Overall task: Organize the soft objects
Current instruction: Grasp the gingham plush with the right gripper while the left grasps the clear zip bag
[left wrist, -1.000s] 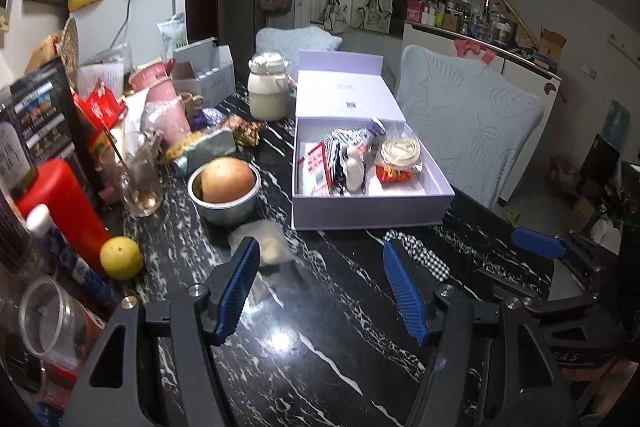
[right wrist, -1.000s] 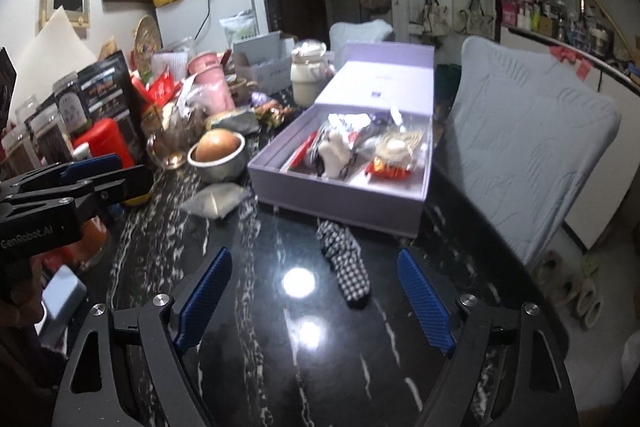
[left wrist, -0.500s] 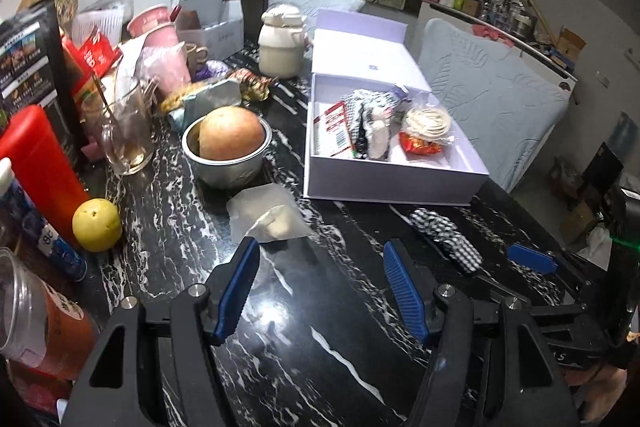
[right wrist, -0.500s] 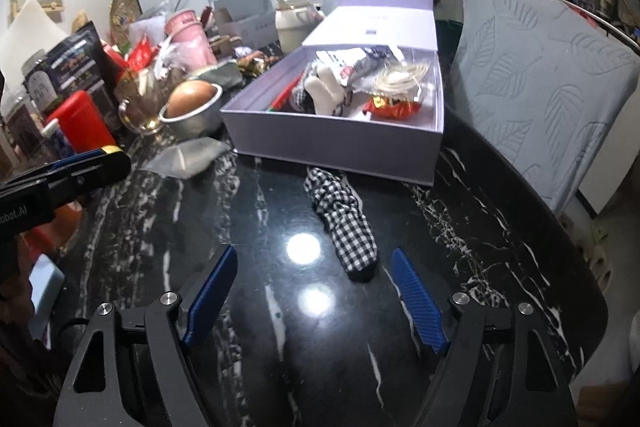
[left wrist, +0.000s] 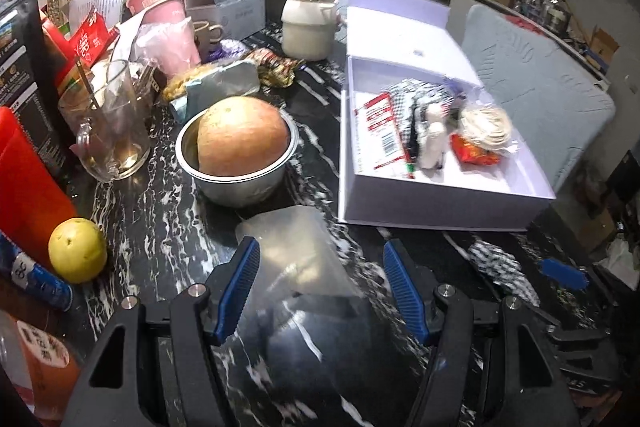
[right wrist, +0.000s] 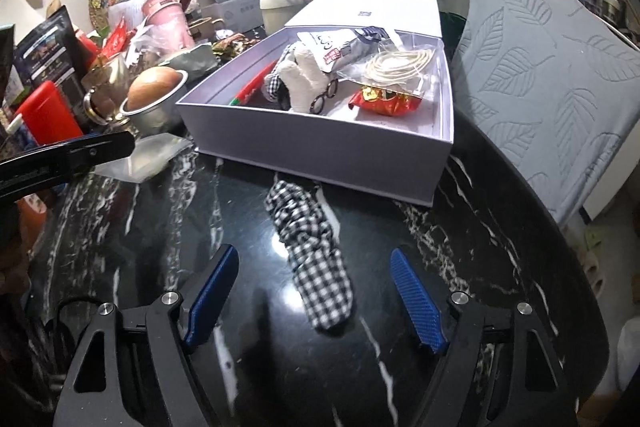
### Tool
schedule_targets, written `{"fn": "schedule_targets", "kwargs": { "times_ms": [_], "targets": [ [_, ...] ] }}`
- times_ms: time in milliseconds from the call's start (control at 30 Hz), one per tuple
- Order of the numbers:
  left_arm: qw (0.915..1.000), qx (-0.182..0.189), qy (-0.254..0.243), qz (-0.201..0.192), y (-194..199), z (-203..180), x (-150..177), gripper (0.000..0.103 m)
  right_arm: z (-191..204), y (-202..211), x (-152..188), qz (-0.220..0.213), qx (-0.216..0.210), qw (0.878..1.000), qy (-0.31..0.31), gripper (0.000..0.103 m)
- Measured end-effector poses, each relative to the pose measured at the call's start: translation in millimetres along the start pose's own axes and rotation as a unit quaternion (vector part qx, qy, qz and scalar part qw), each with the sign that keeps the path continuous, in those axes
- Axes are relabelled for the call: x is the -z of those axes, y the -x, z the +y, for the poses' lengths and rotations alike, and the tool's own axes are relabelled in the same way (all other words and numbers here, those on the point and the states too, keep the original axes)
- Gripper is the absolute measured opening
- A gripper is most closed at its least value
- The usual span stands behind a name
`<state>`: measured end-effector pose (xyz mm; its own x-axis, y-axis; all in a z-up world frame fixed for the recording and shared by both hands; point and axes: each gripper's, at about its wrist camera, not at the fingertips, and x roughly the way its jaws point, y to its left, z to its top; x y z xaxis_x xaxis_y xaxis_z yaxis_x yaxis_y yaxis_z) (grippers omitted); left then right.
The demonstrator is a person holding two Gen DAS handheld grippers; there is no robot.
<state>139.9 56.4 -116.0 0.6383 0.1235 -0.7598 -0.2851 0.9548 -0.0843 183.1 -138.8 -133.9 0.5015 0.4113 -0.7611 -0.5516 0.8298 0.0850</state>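
Observation:
A black-and-white checked cloth piece (right wrist: 310,255) lies on the black marble table just in front of the open lilac box (right wrist: 320,143); it also shows in the left wrist view (left wrist: 502,273). My right gripper (right wrist: 314,295) is open, its fingers on either side of the cloth's near end. A clear plastic pouch (left wrist: 294,255) lies on the table between the open fingers of my left gripper (left wrist: 320,283). The lilac box (left wrist: 440,203) holds a white plush toy (right wrist: 306,81), a checked cloth, a coil of cord in a bag and packets.
A steel bowl with a large round fruit (left wrist: 240,147), a glass mug (left wrist: 106,135), a yellow fruit (left wrist: 78,255), a red container (left wrist: 24,187) and cluttered packets crowd the left side. A cream jar (left wrist: 308,23) stands behind. A padded chair (right wrist: 560,99) is at the right.
Both grippers have moved forward and down. The pouch now lies between my left fingers, and the checked cloth now lies between my right fingers. Nothing was grasped.

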Motion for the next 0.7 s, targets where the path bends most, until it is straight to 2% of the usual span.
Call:
{"fn": "schedule_targets", "kwargs": {
  "times_ms": [267, 433, 500, 567, 600, 700],
  "targets": [
    [0.9992, -0.004, 0.010, 0.038, -32, 10, -2, 0.064, -5, -16, -4, 0.016, -0.008, 1.000, 0.000, 0.078],
    [0.9975, 0.014, 0.018, 0.066, -48, 15, 2, 0.064, -6, -22, -4, 0.025, -0.014, 1.000, -0.004, 0.061],
    [0.9978, 0.010, 0.013, 0.064, -50, 14, 4, 0.064, -5, -22, -4, 0.026, -0.014, 1.000, -0.001, 0.056],
    [0.9981, 0.009, 0.010, 0.060, -50, 13, 6, 0.064, -4, -21, -4, 0.026, -0.016, 1.000, 0.000, 0.039],
    [0.9983, 0.009, 0.009, 0.057, -49, 12, 7, 0.063, -4, -21, -3, 0.026, -0.015, 1.000, 0.000, 0.035],
    [0.9986, 0.005, 0.000, 0.052, -47, 9, 9, 0.051, -4, -19, -1, 0.027, -0.011, 1.000, 0.000, 0.027]
  ]
}}
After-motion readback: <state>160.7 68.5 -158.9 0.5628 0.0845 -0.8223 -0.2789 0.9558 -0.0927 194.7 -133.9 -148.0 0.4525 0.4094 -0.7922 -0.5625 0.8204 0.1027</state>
